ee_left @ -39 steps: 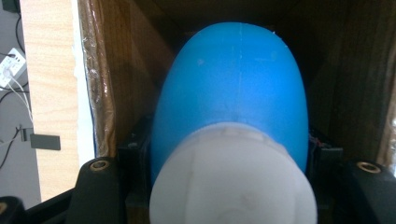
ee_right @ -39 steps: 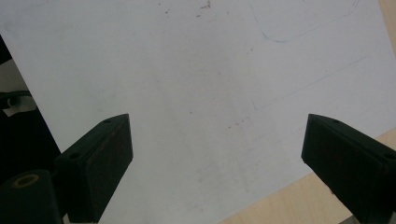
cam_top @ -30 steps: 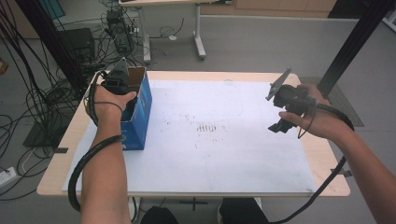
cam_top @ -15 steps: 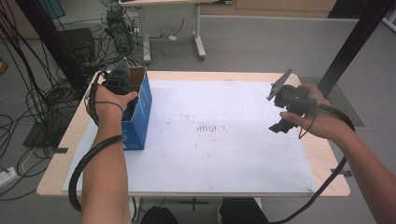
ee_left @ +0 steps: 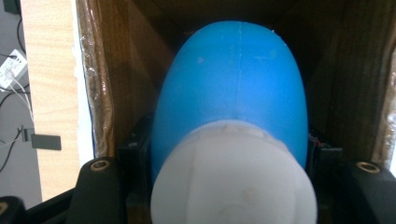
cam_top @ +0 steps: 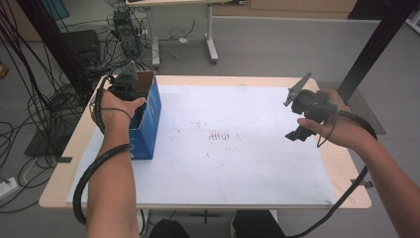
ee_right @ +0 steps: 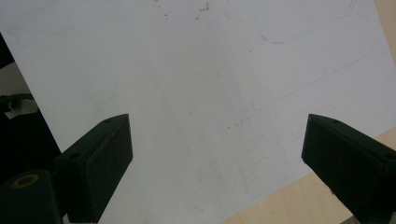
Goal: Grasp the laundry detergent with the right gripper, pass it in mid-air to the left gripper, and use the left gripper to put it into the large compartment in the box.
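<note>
Left gripper (cam_top: 126,89) clamps a smooth, rounded blue-and-white plastic bottle (ee_left: 233,102) inside the cardboard box (cam_top: 148,116); right gripper (ee_right: 219,163) hangs spread, empty, over white paper (ee_right: 196,84).

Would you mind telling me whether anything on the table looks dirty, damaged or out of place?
The white sheet covering the table carries dark smudges and specks near its middle; otherwise nothing stands out.

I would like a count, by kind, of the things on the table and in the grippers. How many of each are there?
Box, blue cardboard, open top: 1
Bottle, blue with a white cap, held between the left gripper's jaws inside the box: 1
White sheet covering the table: 1
Grippers: 2, the right gripper open and holding nothing
Total: 5
</note>
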Demonstrator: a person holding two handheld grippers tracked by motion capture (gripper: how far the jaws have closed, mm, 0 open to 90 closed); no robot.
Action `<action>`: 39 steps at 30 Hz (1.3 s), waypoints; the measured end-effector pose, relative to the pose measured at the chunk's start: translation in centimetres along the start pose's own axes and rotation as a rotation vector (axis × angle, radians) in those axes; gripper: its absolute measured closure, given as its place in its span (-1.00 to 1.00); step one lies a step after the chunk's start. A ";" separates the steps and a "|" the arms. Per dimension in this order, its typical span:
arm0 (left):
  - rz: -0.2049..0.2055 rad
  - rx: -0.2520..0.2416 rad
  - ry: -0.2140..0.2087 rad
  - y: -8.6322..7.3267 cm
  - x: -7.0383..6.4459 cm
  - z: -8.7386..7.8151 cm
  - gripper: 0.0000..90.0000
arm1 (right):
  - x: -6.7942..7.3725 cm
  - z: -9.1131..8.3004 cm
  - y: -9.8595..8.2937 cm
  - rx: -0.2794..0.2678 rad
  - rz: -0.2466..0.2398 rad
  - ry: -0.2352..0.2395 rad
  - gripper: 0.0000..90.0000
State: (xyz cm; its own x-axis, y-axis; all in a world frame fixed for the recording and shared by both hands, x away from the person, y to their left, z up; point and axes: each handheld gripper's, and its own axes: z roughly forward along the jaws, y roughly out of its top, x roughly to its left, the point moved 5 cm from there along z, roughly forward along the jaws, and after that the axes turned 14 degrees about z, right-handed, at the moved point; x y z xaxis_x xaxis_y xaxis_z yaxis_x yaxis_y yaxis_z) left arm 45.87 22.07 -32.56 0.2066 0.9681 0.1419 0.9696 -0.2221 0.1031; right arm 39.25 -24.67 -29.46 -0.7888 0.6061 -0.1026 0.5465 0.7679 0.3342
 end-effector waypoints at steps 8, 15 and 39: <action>0.000 -0.006 0.001 -0.1 0.0 0.0 -0.19 | 0.0 -0.1 0.0 0.001 0.001 -0.001 -0.80; 0.001 -0.003 0.004 0.0 -0.1 0.0 -0.19 | 0.1 -0.2 0.0 -0.004 0.003 0.003 -0.80; 0.000 -0.004 0.007 0.0 -0.2 0.0 -0.19 | -0.2 -0.3 -0.3 -0.004 0.007 0.001 -0.80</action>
State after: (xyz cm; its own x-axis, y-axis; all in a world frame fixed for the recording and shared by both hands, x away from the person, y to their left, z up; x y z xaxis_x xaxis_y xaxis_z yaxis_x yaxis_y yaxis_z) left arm 45.80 21.87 -32.55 0.2055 0.9673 0.1486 0.9691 -0.2223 0.1066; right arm 39.17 -25.08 -29.24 -0.7850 0.6114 -0.0996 0.5510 0.7626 0.3388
